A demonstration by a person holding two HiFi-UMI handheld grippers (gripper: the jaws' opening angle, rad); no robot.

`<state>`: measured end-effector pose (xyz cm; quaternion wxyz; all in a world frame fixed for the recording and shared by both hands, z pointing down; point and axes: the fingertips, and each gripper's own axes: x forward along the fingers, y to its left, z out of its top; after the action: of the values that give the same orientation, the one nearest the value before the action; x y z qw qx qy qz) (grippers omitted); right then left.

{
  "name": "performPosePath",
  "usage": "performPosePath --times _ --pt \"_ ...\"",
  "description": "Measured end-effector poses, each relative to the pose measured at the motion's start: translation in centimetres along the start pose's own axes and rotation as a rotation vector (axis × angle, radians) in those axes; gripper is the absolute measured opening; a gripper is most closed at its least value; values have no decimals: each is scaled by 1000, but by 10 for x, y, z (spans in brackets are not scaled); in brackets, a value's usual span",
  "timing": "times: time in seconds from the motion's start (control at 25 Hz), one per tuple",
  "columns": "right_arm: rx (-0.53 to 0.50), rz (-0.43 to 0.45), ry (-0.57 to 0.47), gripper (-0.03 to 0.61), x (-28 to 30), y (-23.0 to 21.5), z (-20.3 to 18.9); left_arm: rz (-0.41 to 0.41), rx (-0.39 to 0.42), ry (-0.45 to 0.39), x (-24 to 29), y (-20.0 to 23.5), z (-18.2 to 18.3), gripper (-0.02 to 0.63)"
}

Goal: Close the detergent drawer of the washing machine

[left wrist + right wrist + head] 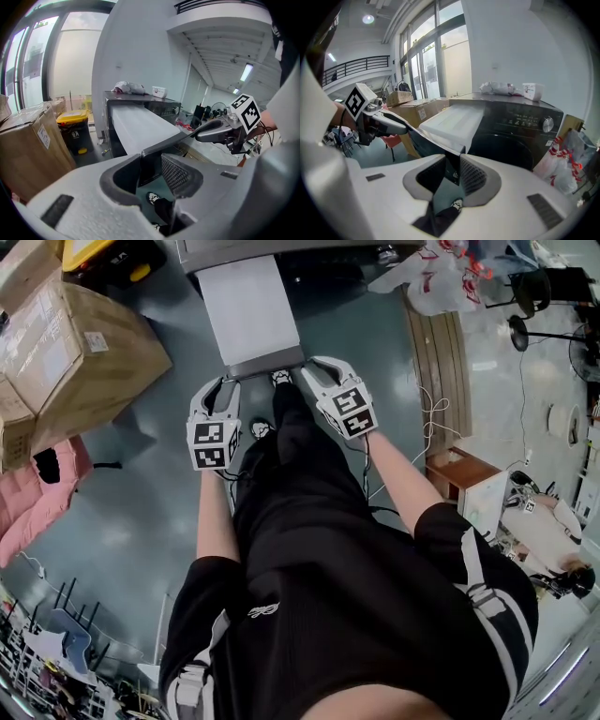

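Observation:
The washing machine (520,126) stands ahead with its white detergent drawer (248,310) pulled far out toward me. A dark front panel (267,363) ends the drawer. My left gripper (225,382) is at the panel's left end and my right gripper (314,367) at its right end. In the left gripper view the panel (149,164) fills the gap between the jaws of the left gripper (151,166), against the meshed pad (176,176). In the right gripper view the panel's other end (452,161) sits the same way inside the right gripper (452,171).
Cardboard boxes (75,352) and a pink bundle (37,502) lie at the left. White plastic bags (441,277), a loose cable (431,413) and a wooden box (459,470) are at the right. A yellow-lidded bin (75,126) stands beside the machine. My legs are under the drawer.

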<state>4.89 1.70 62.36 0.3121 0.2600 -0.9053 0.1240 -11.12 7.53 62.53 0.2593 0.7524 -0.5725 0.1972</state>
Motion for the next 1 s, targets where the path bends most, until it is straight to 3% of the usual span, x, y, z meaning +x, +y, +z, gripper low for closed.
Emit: performPosePath --times 1.0 --pt "-18 -23 -26 100 0 -7 24 0 -28 -20 1 8 20 143"
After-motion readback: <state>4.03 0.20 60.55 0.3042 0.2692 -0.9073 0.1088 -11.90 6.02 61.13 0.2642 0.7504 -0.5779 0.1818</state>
